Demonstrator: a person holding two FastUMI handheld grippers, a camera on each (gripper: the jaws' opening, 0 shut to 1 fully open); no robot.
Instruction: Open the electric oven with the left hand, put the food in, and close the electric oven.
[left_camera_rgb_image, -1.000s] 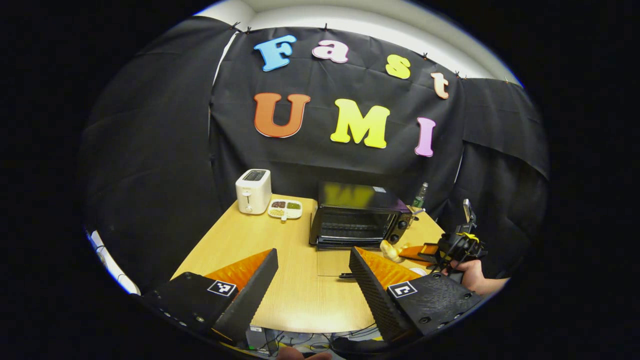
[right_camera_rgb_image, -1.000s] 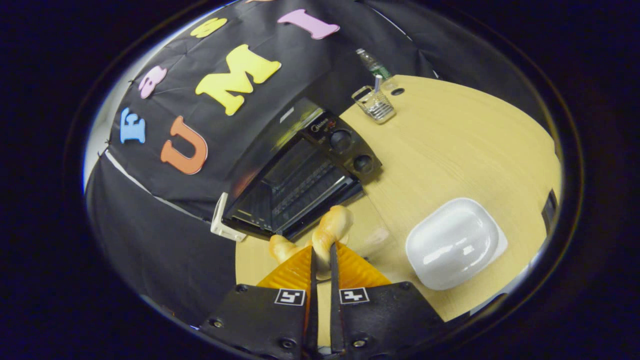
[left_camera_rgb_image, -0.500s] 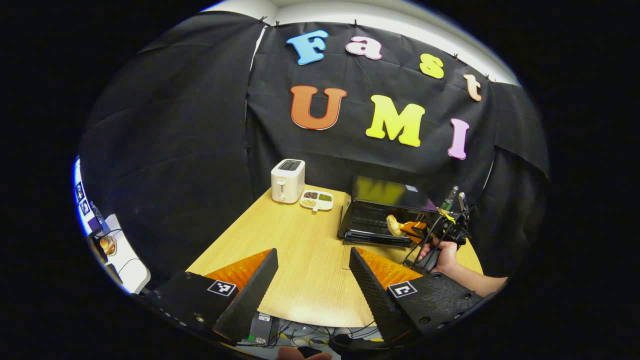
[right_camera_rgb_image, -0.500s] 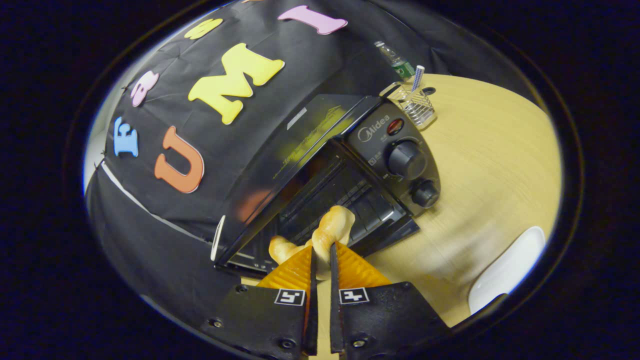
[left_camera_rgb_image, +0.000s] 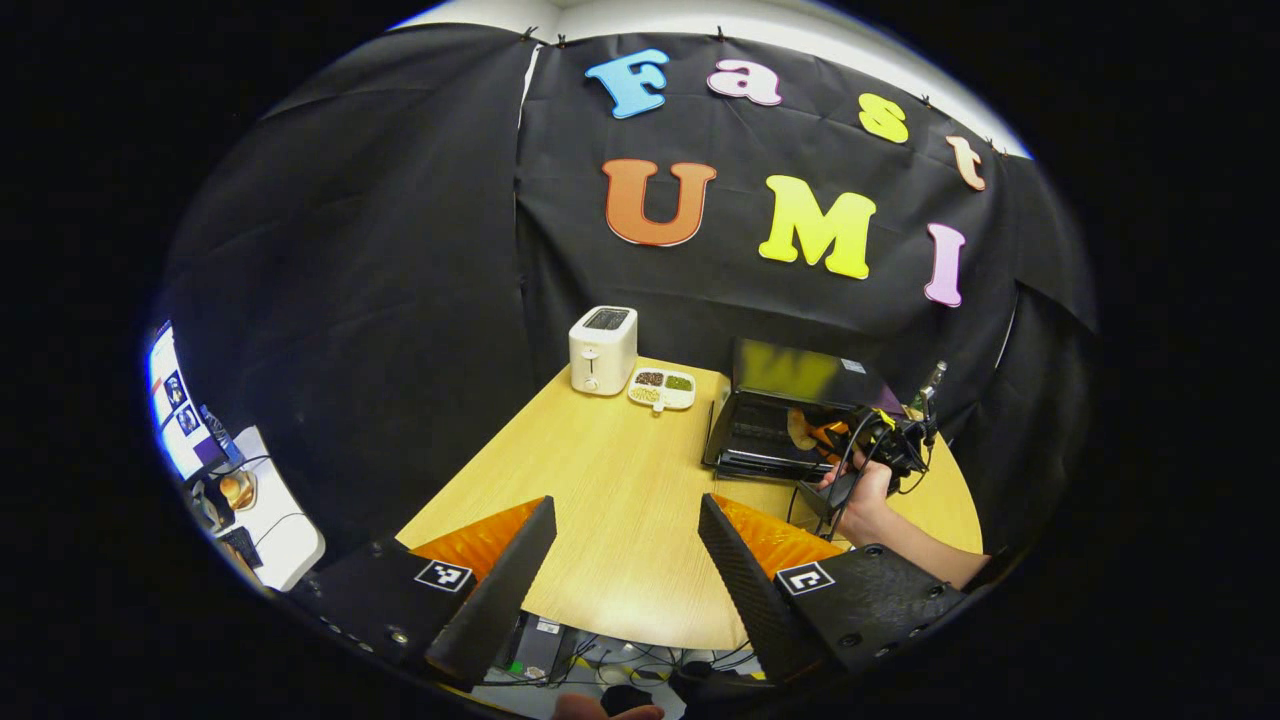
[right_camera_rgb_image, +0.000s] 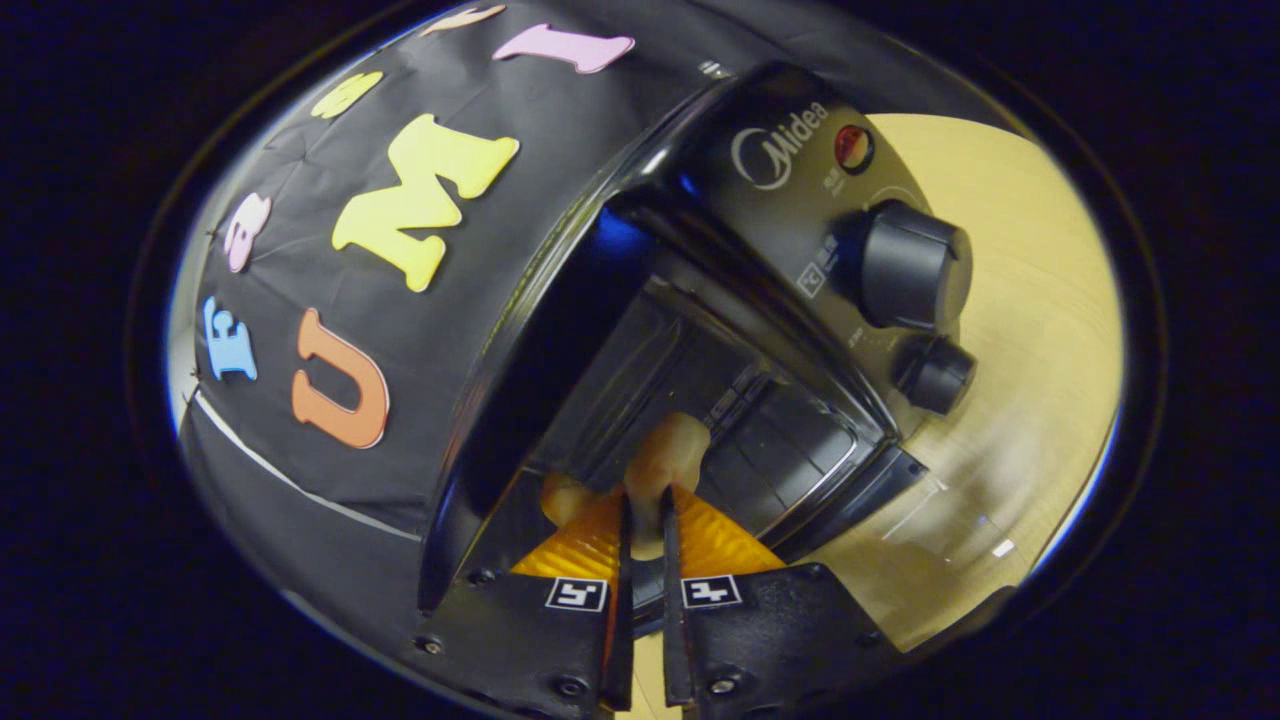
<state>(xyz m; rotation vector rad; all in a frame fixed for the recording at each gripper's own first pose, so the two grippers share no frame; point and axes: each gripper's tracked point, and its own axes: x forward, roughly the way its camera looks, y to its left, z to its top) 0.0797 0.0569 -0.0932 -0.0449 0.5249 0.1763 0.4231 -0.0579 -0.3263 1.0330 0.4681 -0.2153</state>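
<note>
**Operator:** State the nearest items first. What is each hand-held gripper doing?

**Technician:** The left hand-held gripper (left_camera_rgb_image: 625, 540) hangs over the near edge of the surface (left_camera_rgb_image: 610, 500) with its fingers wide apart and nothing between them. The right hand-held gripper (right_camera_rgb_image: 641, 510) has its fingers drawn almost together, clamped on the food (right_camera_rgb_image: 662, 462), a pale, lumpy piece that projects forward past the fingertips.

**Operator:** Where is the food relative to the electric oven?

**Technician:** At the oven mouth. In the right gripper view the electric oven (right_camera_rgb_image: 800, 190) stands very close, its door (right_camera_rgb_image: 800, 470) folded down and flat, and the food sits above that door, level with the opening. Whether it has passed over the rack inside cannot be told. In the left gripper view the right hand-held gripper (left_camera_rgb_image: 830, 437) and the hand (left_camera_rgb_image: 862, 497) holding it reach into the oven front at the far right of the surface.

**Operator:** Which step is in hand?

**Technician:** Judged from the layout: opening is complete, and insertion is under way.

**Operator:** What does the next move require?

**Technician:** Advance the food fully over the rack, lower it, then spread the fingers and withdraw straight back, clear of the door. The left hand-held gripper must then travel across the surface to lift the door shut. Farther off, a toaster (left_camera_rgb_image: 603, 349) and a divided dish (left_camera_rgb_image: 662, 388) stand at the far left, well apart from the oven.
</note>
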